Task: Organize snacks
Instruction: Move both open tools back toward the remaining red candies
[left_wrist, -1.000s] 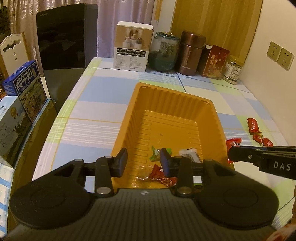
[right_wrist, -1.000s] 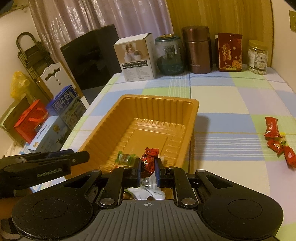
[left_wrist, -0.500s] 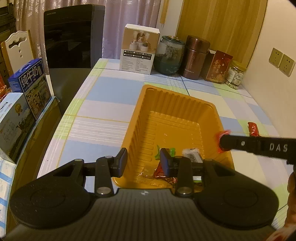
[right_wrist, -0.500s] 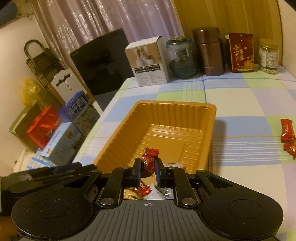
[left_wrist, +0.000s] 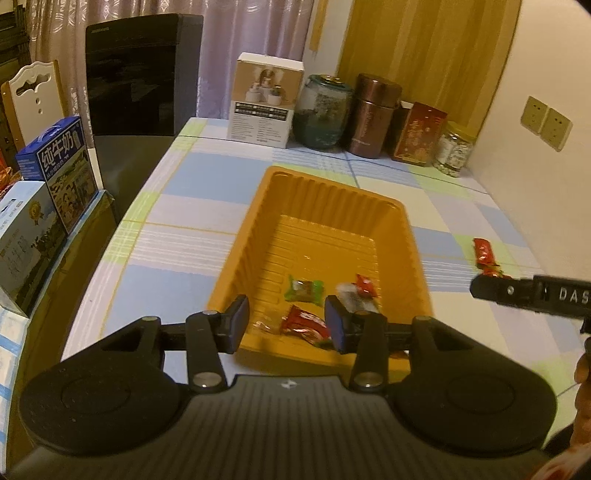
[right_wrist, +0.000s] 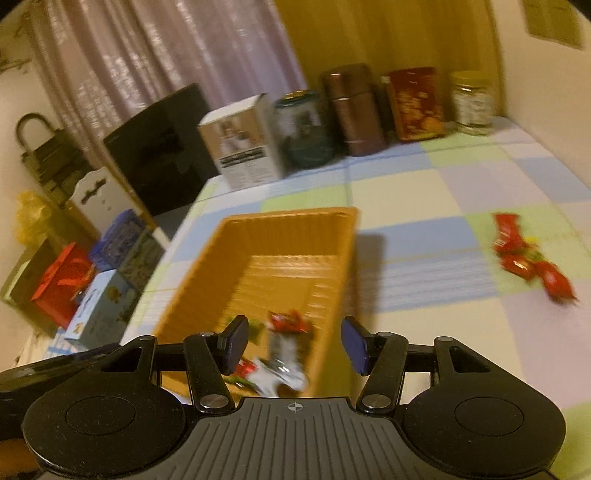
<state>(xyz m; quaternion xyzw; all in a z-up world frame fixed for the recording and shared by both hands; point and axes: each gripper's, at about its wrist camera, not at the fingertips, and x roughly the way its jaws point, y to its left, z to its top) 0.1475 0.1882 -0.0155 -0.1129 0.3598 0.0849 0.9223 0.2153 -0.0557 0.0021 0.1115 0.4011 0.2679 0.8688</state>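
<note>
Over the orange tray (right_wrist: 334, 236), the right gripper (right_wrist: 293, 343) is standing wide and empty, jaws just opened with nothing between them, its red candy (right_wrist: 290, 320) lying inside; fetching the loose candies (right_wrist: 532, 258) is looking next.

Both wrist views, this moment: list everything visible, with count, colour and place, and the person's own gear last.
tray: one, orange, mid-table.
candies in tray: about four; green, red, whitish; near end.
loose candies: a few, red, on cloth right of tray.
tablecloth: one, pastel check, covers table.
white box: one, far edge.
glass jar: one, greenish, beside box.
canister: one, brown, beside jar.
red box: one, right of canister.
clear jar: one, far right.
milk cartons: two, blue, left of table.
left gripper: black, open, over tray's near end.
right gripper: black, jaws just opened, nothing between them.
</note>
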